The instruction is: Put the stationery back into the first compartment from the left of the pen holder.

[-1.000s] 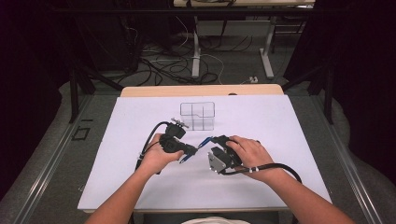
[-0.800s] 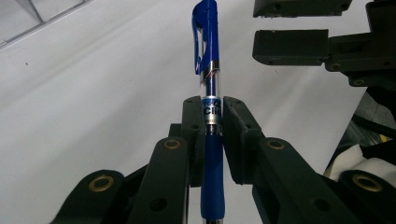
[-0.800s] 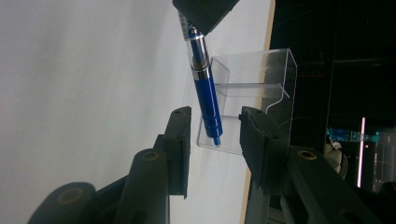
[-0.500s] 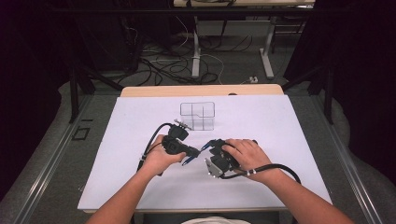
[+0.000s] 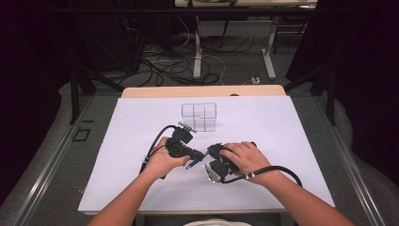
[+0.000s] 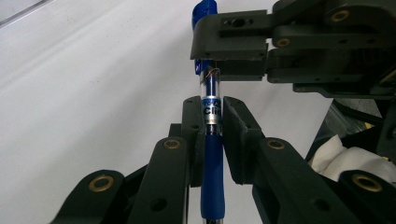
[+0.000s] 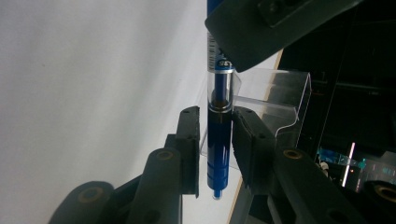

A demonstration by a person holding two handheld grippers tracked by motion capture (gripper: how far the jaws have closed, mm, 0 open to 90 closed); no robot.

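The left claw (image 5: pixel 200 155) was clamped on a blue pen (image 6: pixel 212 140), its jaws pressed against the barrel just below the clear section with the printed label, as the left claw's own view showed. The right claw (image 5: pixel 211 151) met it from the opposite side and had just been closing its jaws; in its own view they stood close on either side of the dark blue end of the same pen (image 7: pixel 218 140), seemingly touching it, though a thin gap on the left side made a firm grip hard to confirm. Seen from above, the pen (image 5: pixel 194 163) hung between the two claws, a little above the white counter (image 5: pixel 282 141), with both hands near the middle of the counter. A clear plastic organiser (image 5: pixel 199 117) with compartments stood just beyond the claws, towards the far edge.
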